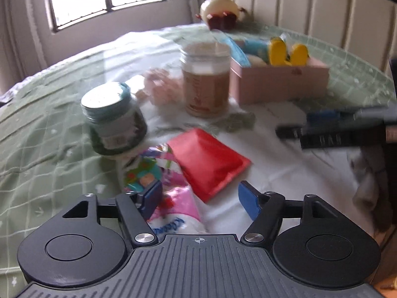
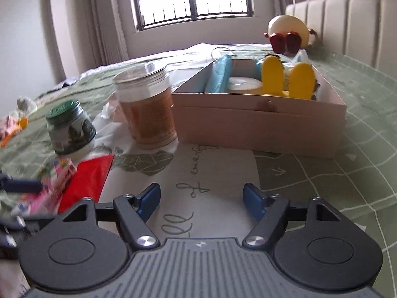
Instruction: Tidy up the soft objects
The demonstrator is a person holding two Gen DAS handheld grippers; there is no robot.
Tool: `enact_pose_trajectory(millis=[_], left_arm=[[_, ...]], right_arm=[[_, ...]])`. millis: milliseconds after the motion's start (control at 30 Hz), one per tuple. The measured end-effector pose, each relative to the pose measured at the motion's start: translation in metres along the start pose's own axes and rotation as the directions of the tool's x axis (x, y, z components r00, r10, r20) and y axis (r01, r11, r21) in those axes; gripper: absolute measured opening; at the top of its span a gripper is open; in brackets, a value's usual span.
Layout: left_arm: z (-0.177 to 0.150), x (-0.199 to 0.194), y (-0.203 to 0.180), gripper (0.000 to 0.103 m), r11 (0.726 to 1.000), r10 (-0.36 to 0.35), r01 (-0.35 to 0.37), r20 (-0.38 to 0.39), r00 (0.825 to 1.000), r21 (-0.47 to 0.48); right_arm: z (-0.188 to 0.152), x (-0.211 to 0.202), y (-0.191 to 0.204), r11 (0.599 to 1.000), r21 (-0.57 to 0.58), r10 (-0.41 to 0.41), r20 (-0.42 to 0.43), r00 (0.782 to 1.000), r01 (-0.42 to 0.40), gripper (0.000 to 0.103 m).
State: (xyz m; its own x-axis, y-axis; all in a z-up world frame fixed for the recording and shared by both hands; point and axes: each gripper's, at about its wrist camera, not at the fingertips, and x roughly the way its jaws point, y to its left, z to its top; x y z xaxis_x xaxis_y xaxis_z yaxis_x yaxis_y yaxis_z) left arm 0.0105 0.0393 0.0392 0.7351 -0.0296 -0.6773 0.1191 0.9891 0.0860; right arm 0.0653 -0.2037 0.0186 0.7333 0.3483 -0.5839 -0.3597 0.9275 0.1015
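Note:
My left gripper (image 1: 199, 198) is open, low over the bed. A pink and white colourful soft pack (image 1: 171, 198) lies between and under its jaws, beside a red soft pouch (image 1: 207, 162). A pink box (image 1: 278, 82) at the back right holds a yellow plush toy (image 1: 287, 52), a blue pack and a white roll. My right gripper (image 2: 201, 200) is open and empty over a printed cloth (image 2: 198, 173), in front of the box (image 2: 258, 126). The red pouch (image 2: 86, 178) and colourful pack (image 2: 53, 181) show at its left. The left gripper's finger (image 2: 22, 186) shows there too.
A green-lidded glass jar (image 1: 114, 119) and a tall brown jar (image 1: 206, 79) stand on the bed behind the pouches. A round cream plush (image 1: 220, 12) sits by the padded headboard (image 1: 310, 7). A pale pink soft item (image 1: 161, 84) lies behind the jars. The right gripper (image 1: 347, 126) shows blurred at right.

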Motion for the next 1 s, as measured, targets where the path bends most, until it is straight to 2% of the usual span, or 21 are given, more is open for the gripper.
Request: enact_pose_trajectory(millis=[67, 133, 233, 333, 467, 600, 733, 767, 800, 900, 1000], left_arm=[[0.002, -0.002, 0.005, 0.071, 0.997, 0.069, -0.068, 0.019, 0.997, -0.019], [0.003, 0.003, 0.015, 0.071, 0.992, 0.116, -0.116, -0.003, 0.993, -0.048], [0.001, 0.012, 0.029, 0.071, 0.987, 0.084, -0.090, -0.046, 0.995, -0.131], [-0.002, 0.018, 0.035, 0.071, 0.981, 0.033, -0.043, -0.053, 0.998, -0.189], [-0.006, 0.020, 0.035, 0.068, 0.984, 0.022, -0.027, -0.030, 0.999, -0.176], [-0.012, 0.017, 0.036, 0.065, 0.981, 0.016, -0.020, -0.019, 1.000, -0.192], [-0.018, 0.012, 0.046, 0.059, 0.973, -0.038, 0.036, -0.007, 0.999, -0.228], [-0.018, 0.009, 0.050, 0.057, 0.968, -0.047, 0.045, -0.003, 0.999, -0.248], [-0.019, 0.007, 0.054, 0.057, 0.963, -0.048, 0.045, -0.002, 0.999, -0.266], [-0.021, -0.005, 0.066, 0.056, 0.956, -0.006, 0.008, 0.008, 1.000, -0.292], [-0.024, -0.014, 0.080, 0.056, 0.945, 0.027, -0.021, 0.014, 1.000, -0.327]], right_arm=[[-0.004, 0.002, 0.010, 1.000, -0.011, -0.004, -0.003, 1.000, 0.004, 0.077], [-0.004, 0.008, 0.015, 1.000, -0.015, -0.003, -0.007, 1.000, 0.003, 0.078], [-0.004, 0.014, 0.020, 0.999, -0.031, 0.008, -0.021, 1.000, -0.009, 0.082], [-0.002, 0.017, 0.022, 0.997, -0.064, 0.032, -0.053, 0.998, -0.036, 0.091], [0.001, 0.021, 0.022, 0.995, -0.060, 0.072, -0.110, 0.991, -0.079, 0.102], [0.003, 0.025, 0.029, 0.994, -0.087, 0.048, -0.140, 0.989, -0.061, 0.103], [0.003, 0.024, 0.040, 0.991, -0.134, 0.003, -0.137, 0.991, -0.021, 0.103], [0.004, 0.022, 0.044, 0.991, -0.131, 0.001, -0.131, 0.991, -0.019, 0.100], [0.004, 0.017, 0.050, 0.992, -0.125, 0.015, -0.116, 0.993, -0.030, 0.095], [0.005, 0.005, 0.073, 0.986, -0.133, 0.089, -0.070, 0.994, -0.097, 0.095], [0.009, 0.011, 0.106, 0.969, -0.203, 0.128, -0.087, 0.988, -0.143, 0.095]])
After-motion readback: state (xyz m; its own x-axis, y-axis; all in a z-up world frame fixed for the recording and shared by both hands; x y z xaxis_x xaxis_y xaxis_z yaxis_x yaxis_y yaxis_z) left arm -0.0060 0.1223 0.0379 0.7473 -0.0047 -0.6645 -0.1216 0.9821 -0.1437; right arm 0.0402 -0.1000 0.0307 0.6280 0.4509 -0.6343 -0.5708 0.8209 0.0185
